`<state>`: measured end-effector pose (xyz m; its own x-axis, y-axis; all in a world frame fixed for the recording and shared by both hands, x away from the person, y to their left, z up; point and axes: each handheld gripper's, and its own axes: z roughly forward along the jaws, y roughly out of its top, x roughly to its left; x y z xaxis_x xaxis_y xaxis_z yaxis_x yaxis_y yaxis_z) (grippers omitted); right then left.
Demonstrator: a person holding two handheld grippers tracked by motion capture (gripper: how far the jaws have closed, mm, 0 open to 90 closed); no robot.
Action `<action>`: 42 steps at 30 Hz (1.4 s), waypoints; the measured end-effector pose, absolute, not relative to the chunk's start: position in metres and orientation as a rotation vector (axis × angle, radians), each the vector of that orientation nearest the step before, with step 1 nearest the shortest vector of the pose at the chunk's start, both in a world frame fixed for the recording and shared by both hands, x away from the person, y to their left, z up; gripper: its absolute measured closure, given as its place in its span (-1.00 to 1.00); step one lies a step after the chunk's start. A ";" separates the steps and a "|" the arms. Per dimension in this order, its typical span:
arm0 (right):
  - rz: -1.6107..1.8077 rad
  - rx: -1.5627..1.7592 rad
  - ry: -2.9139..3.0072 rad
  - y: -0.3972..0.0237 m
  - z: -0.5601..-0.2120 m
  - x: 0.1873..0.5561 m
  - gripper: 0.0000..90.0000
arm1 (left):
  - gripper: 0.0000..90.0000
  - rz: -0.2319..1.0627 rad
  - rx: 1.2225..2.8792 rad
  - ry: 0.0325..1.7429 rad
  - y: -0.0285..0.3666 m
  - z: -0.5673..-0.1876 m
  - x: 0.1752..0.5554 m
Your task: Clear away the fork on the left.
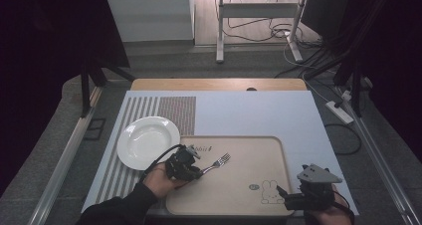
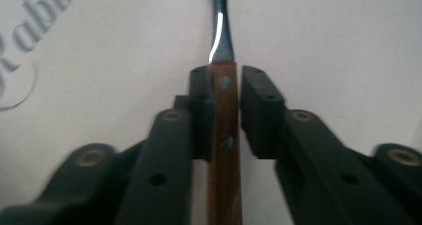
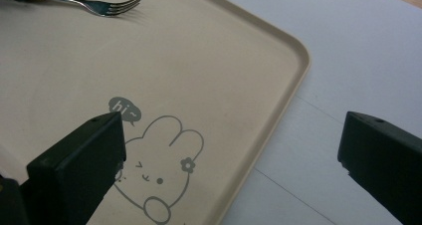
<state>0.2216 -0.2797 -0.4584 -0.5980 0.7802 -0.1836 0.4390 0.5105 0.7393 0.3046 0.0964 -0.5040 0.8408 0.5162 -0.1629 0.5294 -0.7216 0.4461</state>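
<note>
The high view looks forward and down from above the near table edge, taking in the whole tray [image 1: 259, 150]. The left gripper view sits very close, facing along the fork [image 2: 225, 130] toward 12 o'clock. The right gripper view looks low across the tray [image 3: 278, 100]; its fork [image 3: 99, 6] lies at 11 o'clock, shared with both other views.

Landmark: beige rabbit tray [image 1: 259, 150]. Tray's centre and far half are bare, open passage. Fork [image 1: 217, 163] lies on tray's left part, tines toward centre, handle between the left gripper [image 1: 191, 171] pads, so that corner is blocked. White plate [image 1: 148, 141] sits just left of tray. Right gripper [image 1: 286, 195] hangs at tray's near right corner, over the rabbit print [image 3: 159, 175]. Mat right of and beyond tray is bare.
</note>
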 end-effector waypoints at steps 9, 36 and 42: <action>0.896 0.996 2.253 -0.279 -0.459 0.222 -1.00 | 0.98 -0.052 2.525 0.669 0.067 -0.495 0.317; 0.898 0.991 2.255 -0.280 -0.459 0.221 -1.00 | 0.98 0.067 2.536 0.867 0.092 -0.509 0.352; 0.893 0.984 2.259 -0.279 -0.459 0.221 -1.00 | 0.98 0.056 2.517 0.937 0.109 -0.510 0.359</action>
<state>0.2214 -0.2791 -0.4588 -0.6042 0.7739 -0.1898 0.4347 0.5197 0.7355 0.3590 0.1085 -0.5098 0.7683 0.6295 -0.1162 0.6111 -0.6672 0.4259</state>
